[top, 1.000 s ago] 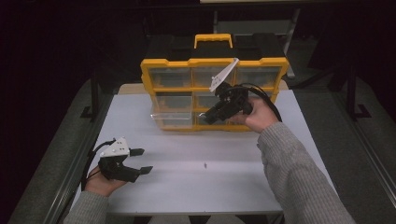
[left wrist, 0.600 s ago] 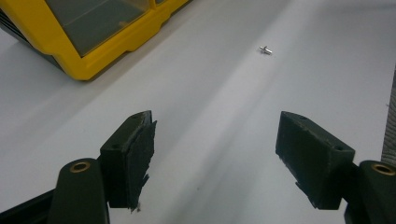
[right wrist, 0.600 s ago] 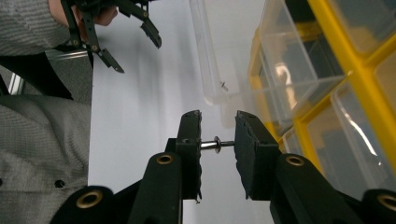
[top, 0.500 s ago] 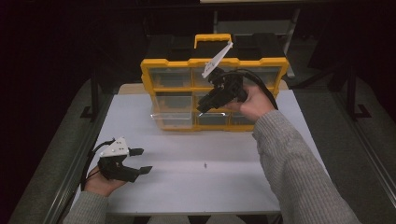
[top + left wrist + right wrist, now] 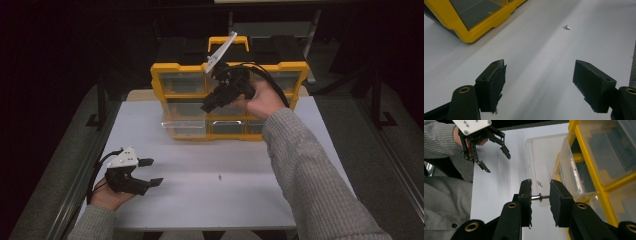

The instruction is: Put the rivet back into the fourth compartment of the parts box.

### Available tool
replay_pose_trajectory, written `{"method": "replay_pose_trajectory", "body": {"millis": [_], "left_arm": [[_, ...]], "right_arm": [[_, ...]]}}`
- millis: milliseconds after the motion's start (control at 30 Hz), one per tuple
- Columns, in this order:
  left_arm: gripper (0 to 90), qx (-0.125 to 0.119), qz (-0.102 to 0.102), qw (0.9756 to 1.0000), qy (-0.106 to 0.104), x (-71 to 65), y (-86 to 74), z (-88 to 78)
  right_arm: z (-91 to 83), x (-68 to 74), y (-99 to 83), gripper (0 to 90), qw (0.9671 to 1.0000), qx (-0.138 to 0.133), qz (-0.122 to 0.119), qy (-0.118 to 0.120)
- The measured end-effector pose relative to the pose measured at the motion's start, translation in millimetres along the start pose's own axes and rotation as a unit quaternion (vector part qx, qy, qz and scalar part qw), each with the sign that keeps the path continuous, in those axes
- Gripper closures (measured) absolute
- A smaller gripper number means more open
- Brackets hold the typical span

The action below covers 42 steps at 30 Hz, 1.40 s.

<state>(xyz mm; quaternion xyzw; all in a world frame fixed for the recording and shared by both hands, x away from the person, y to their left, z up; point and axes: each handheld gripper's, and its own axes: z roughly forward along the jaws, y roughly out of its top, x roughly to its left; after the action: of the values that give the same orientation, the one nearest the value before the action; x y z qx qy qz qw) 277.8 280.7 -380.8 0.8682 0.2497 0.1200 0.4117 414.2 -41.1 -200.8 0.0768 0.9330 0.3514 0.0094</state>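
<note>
Two hand-held grippers, one yellow parts organiser, two small metal fasteners, on a matt white table (image 5: 280, 200).

Parts organiser (image 5: 170, 75): yellow plastic frame, rectangular, standing upright at the table's far edge, with a yellow carry handle (image 5: 227, 40) on top. Its face is divided into clear, smoke-tinted plastic drawers. One clear drawer (image 5: 182, 125), lower left, is pulled out toward the person; in the right gripper view it reads as a thin-walled transparent tray (image 5: 541, 157) with rounded corners.

Right gripper (image 5: 212, 103): black, angular, hard plastic, with a white three-cornered plate and a looping black cable, held up in front of the organiser's middle row by the right hand (image 5: 262, 100), grey ribbed-knit sleeve behind. Its jaws are clenched on a small bright metal screw (image 5: 540, 197), a slim cylindrical shank with a round collar, gripped end to end between the two rubber-faced pads (image 5: 527, 195), above the open drawer.

Left gripper (image 5: 149, 172): same black build, held low at the table's near-left corner by the left hand (image 5: 107, 197). Released, jaws spread wide, nothing between them; the pads (image 5: 497, 82) are blocky with frayed, worn rubber edges.

Loose screw (image 5: 219, 176): tiny, silvery, lying on bare table near the centre, well apart from both grippers; seen also ahead of the left jaws (image 5: 567, 27).
</note>
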Motion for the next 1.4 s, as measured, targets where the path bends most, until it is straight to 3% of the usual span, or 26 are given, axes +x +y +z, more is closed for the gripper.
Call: {"method": "replay_pose_trajectory", "body": {"millis": [200, 500, 1100, 1400], "left_arm": [[24.7, 0.002, 0.002, 1.0, 0.002, 0.7, 0.3, -0.4], [23.9, 0.002, 0.001, 1.0, 0.003, 0.9, 0.1, -1.3], [23.7, -0.005, -0.01, 0.9999, 0.001, -0.5, -0.6, -1.1], [23.7, -0.006, -0.008, 0.9999, 0.002, -0.5, -0.4, -1.2]], "right_arm": [[6.8, -2.0, 14.2, 70.5, 1.0, 0.004, -0.004, 0.002], [31.4, -8.7, 26.3, 70.5, 0.9997, 0.023, -0.01, 0.0], [70.9, -20.5, 26.2, 70.4, 0.999, 0.044, 0.006, 0.001], [81.9, -24.1, 22.3, 70.2, 0.9985, 0.053, 0.014, 0.005]]}}
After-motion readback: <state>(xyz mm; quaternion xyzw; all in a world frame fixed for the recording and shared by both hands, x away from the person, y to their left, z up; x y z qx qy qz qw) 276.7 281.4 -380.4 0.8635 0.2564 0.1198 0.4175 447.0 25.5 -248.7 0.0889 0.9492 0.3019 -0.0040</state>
